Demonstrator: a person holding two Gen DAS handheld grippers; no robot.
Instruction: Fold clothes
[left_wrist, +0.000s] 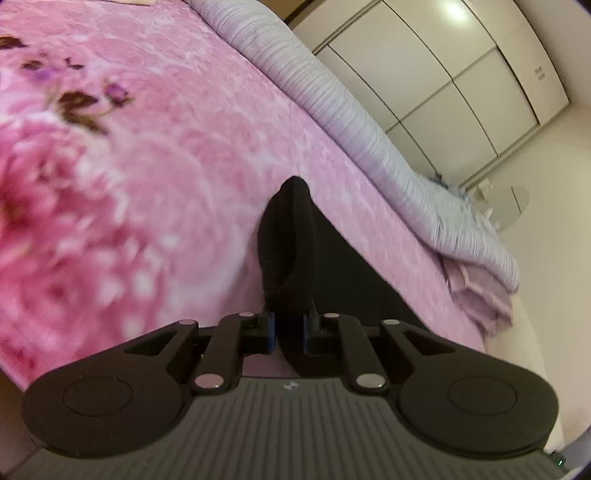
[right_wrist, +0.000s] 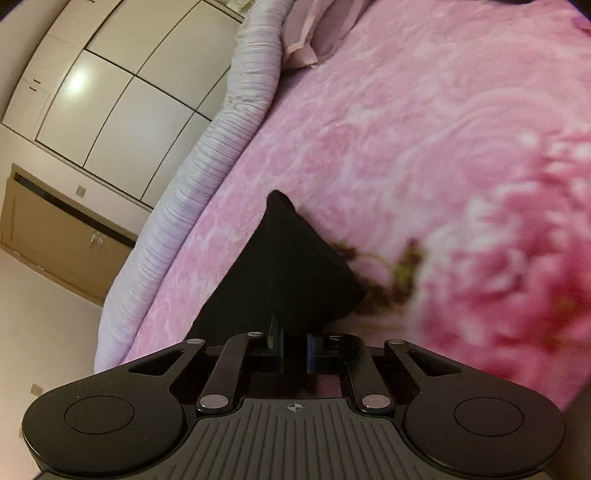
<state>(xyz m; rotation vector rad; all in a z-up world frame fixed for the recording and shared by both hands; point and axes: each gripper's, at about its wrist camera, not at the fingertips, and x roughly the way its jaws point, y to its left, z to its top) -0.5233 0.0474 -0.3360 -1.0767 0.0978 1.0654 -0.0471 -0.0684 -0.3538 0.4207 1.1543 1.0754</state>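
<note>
Left gripper (left_wrist: 289, 332): jaws clamped on a bunched fold of black garment (left_wrist: 291, 240), lifted over the pink floral blanket (left_wrist: 166, 147). Right gripper (right_wrist: 294, 349): jaws likewise clamped on black garment (right_wrist: 291, 266) above the blanket (right_wrist: 406, 129). Beyond the blanket's far edge, a striped lavender quilt (left_wrist: 332, 99) and white wardrobe (left_wrist: 443, 74).

My left gripper (left_wrist: 289, 332): clamped on a bunched corner of the black garment (left_wrist: 291, 251).
Under it: pink floral blanket (left_wrist: 155, 166).
Far right: striped grey quilt (left_wrist: 332, 99), then white wardrobe (left_wrist: 443, 81).
</note>
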